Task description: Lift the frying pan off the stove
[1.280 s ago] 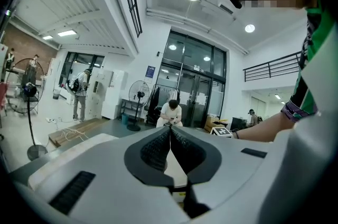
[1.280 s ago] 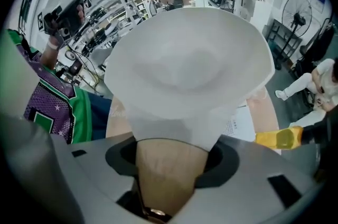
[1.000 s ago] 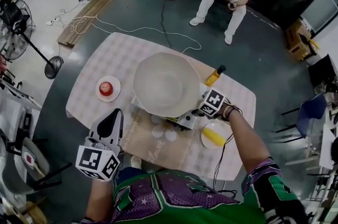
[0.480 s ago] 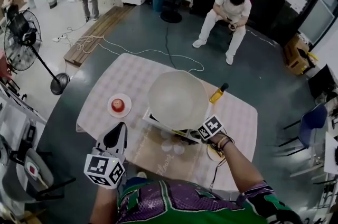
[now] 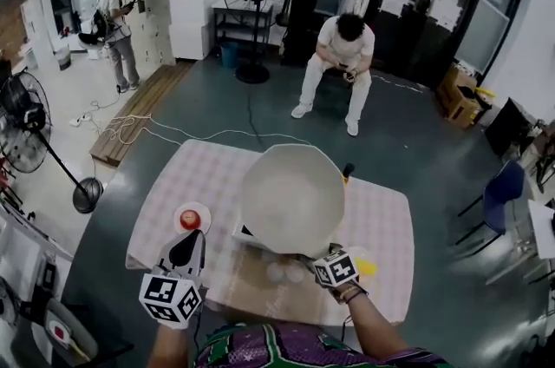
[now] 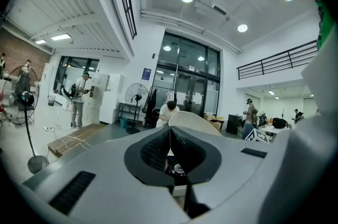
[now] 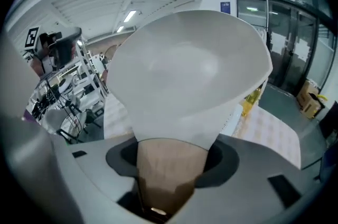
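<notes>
Head view has my right gripper [image 5: 323, 257] clamped on the wooden handle [image 7: 168, 167] of the frying pan [image 5: 292, 200]. I hold the pan tilted over the stove [image 5: 245, 230] on the checked table [image 5: 204, 171], its pale inside turned up toward me. In the right gripper view the handle fills the gap between my jaws, both pads pressed on it. My left gripper [image 5: 189, 238] hangs near the table's front edge, just beside a small plate [image 5: 195, 206] with a red thing [image 5: 188, 221] on it. Its jaws are closed together on nothing.
</notes>
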Available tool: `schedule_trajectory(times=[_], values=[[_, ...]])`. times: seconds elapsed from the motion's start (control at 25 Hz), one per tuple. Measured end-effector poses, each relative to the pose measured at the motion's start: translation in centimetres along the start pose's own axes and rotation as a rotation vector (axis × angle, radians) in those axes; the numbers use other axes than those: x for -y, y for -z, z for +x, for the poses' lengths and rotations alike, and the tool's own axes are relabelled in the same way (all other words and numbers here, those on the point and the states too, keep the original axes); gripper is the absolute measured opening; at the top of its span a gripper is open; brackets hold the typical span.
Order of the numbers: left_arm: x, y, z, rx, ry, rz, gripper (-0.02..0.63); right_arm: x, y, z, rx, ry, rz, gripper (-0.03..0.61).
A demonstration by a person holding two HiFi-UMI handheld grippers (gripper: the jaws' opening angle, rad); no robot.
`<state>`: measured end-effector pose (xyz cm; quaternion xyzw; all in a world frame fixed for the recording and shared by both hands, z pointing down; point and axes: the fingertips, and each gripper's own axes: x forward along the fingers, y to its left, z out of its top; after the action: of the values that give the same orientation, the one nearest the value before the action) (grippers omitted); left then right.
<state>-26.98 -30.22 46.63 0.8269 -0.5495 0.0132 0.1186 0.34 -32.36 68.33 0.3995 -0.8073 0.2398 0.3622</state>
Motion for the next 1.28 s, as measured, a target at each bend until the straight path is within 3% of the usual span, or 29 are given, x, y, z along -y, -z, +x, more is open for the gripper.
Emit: schedule_trajectory(times=[0.36,0.64,1.04,1.28], values=[[0.8,-4.2,-0.7,0.055,0.109,0.111,0.023,-2.7,-1.8,-7.8,0.225,0.132,0.042,0.244],[-0.6,-6.2,-3.1,0.107,0.085,0.142,0.023,-4.6,-5.5,-13.3,0.386,0.159,0.072,0.244],[-2.4,-7.8,-5.7,0.168,0.047,0.179,0.023,-4.6,-11.9,-20.7,0.646,0.281,0.066,0.245],[-3.3,-10.0,-6.4,0.220,0.022,0.161,0.023,-6.0,-13.7,-23.6,0.762,0.247,0.126,0.245]])
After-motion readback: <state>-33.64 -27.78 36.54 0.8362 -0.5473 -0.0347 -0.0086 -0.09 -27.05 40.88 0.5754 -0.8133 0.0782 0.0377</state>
